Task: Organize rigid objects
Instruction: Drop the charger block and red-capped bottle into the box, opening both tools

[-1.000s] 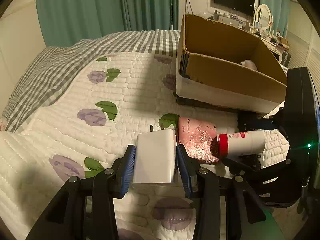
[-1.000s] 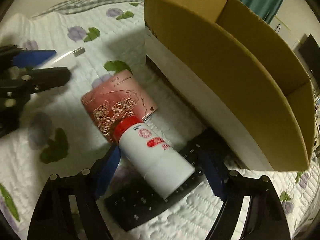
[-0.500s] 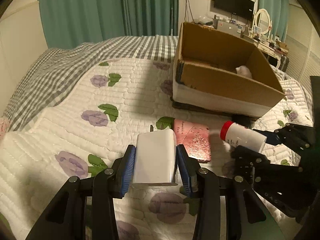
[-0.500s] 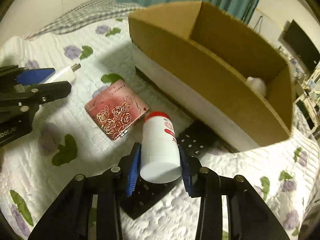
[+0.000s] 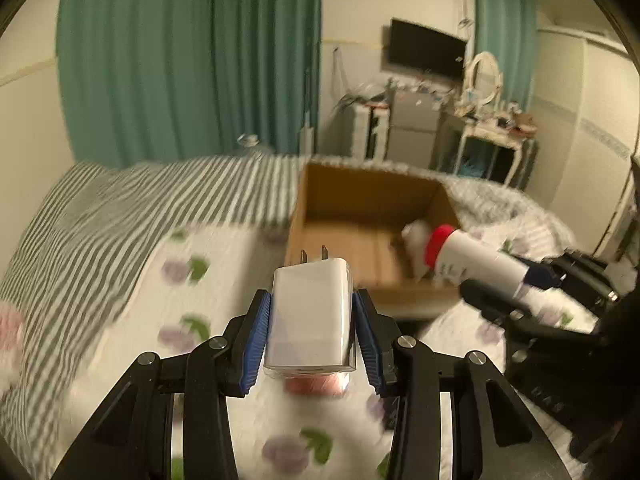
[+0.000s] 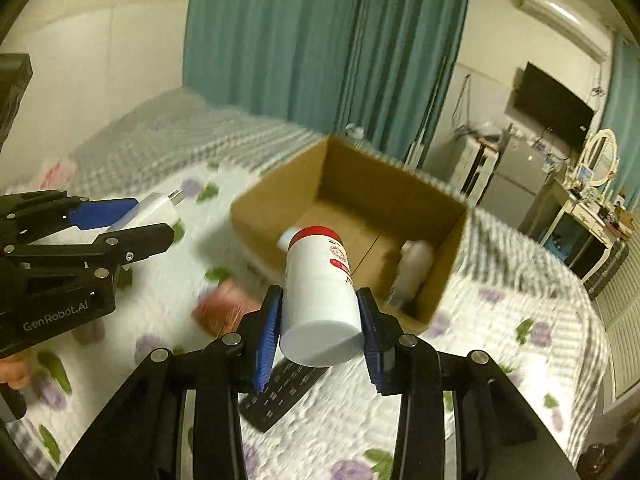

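My left gripper point(image 5: 312, 320) is shut on a white plug charger point(image 5: 310, 316), prongs pointing forward, held in the air above the bed. It also shows in the right wrist view point(image 6: 148, 212). My right gripper point(image 6: 320, 320) is shut on a white bottle with a red cap point(image 6: 320, 296), held up in front of the open cardboard box point(image 6: 436, 200). The bottle also shows in the left wrist view point(image 5: 472, 258) near the box's point(image 5: 332, 188) right side. A white item point(image 6: 416, 260) lies inside the box.
A pink rose-patterned box point(image 6: 224, 308) and a black remote point(image 6: 280, 396) lie on the flowered quilt point(image 6: 480, 360) in front of the cardboard box. Green curtains, a TV and a dresser stand behind the bed.
Both grippers have risen well above the bed with their objects. The bottle, lifted off the quilt, now hangs near the box opening. The pink box and remote stay below.
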